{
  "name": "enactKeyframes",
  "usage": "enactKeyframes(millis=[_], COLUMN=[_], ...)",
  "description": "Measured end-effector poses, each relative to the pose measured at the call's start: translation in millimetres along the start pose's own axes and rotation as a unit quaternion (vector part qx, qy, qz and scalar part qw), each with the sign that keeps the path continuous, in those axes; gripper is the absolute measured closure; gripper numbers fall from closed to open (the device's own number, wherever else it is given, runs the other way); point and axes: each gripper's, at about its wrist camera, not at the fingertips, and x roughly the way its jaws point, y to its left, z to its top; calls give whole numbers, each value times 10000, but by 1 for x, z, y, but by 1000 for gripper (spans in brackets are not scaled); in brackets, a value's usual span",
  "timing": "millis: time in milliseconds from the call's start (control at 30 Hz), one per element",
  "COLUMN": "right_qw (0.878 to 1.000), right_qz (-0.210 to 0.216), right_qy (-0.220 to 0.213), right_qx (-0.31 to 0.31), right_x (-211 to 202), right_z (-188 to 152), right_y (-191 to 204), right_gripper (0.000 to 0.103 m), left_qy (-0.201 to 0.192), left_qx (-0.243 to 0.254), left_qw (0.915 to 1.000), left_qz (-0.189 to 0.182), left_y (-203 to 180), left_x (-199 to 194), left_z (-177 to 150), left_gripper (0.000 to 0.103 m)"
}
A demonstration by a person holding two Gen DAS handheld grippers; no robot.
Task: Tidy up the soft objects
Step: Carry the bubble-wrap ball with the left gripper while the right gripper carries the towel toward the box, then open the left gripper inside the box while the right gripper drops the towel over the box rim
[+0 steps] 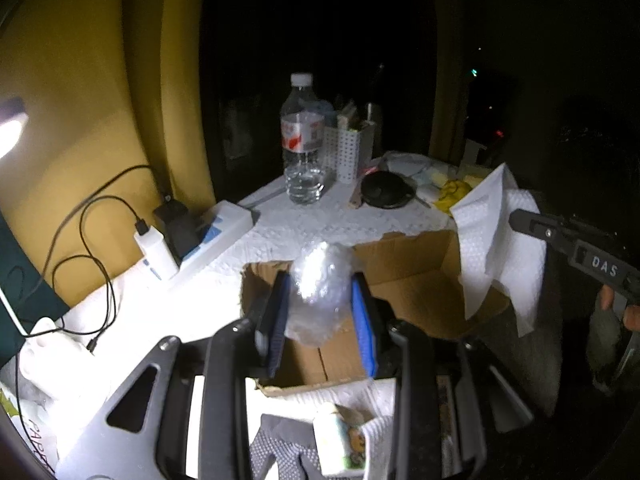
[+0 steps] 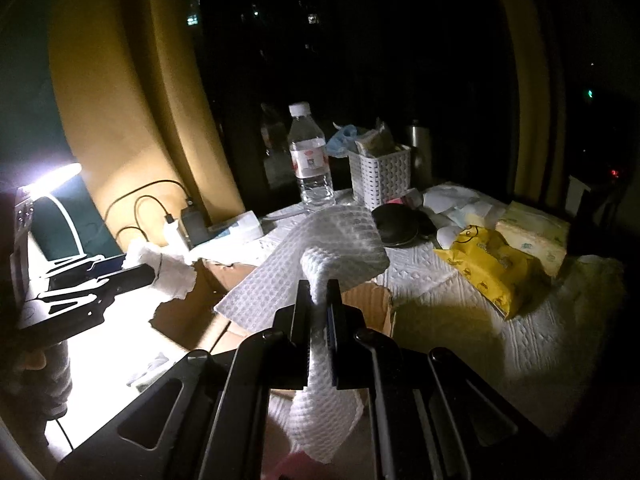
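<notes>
We hold two soft items over the open box, which sits on the counter near its front edge.

Left gripper: closed on a wad of bubble wrap, pinched between the blue pads. The wad hangs above the box opening, so that release would likely drop it inside.

Right gripper: closed on a paper towel. The jaws stand almost together, with the sheet bunched between them. One part fans out above the box and a tail hangs below the gripper. In the left wrist view the towel drapes over the box's right wall, partly outside it. We judge that it must move further inward before release, or it may slide out.

Surroundings:
- A water bottle and a white basket stand toward the counter's far edge, well apart from the box.
- A black round dish lies behind the box.
- A yellow pack and a tissue pack lie toward the right edge.
- Chargers and cables lie along the left edge, near the lamp.
- A dotted glove and a small packet lie before the box, at the front edge.

Obstructions: the raised box flaps stand closest to both held items. The two grippers work over one opening and may crowd each other.
</notes>
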Motion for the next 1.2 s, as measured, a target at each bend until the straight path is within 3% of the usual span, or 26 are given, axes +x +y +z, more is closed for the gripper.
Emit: enactKeyframes(millis=[267, 500, 767, 1033, 1067, 1133, 1200], right_qw=[9999, 9986, 9955, 9916, 9917, 9930, 9949], right_qz=[-8, -156, -324, -399, -406, -428, -407], right_qy=[101, 508, 853, 1055, 1040, 950, 820], right_qx=[-45, -75, -265, -638, -632, -558, -422], right_x=[34, 63, 67, 56, 53, 47, 40], right_z=[4, -25, -55, -58, -58, -56, -52], right_y=[-11, -17, -15, -4, -4, -5, -7], right_gripper=[95, 95, 95, 95, 93, 71, 62], left_qy=[194, 380, 674, 884, 890, 920, 935], left_qx=[-28, -51, 3, -1, 5, -15, -21], left_qw=[9998, 9992, 9975, 9954, 9953, 9951, 9949], left_qz=[85, 148, 220, 362, 373, 363, 367], left_y=[4, 6, 5, 7, 7, 8, 9], left_x=[26, 43, 59, 67, 68, 68, 68], left_z=[-6, -14, -25, -32, -32, -33, -33], left_gripper=[72, 72, 71, 70, 70, 69, 68])
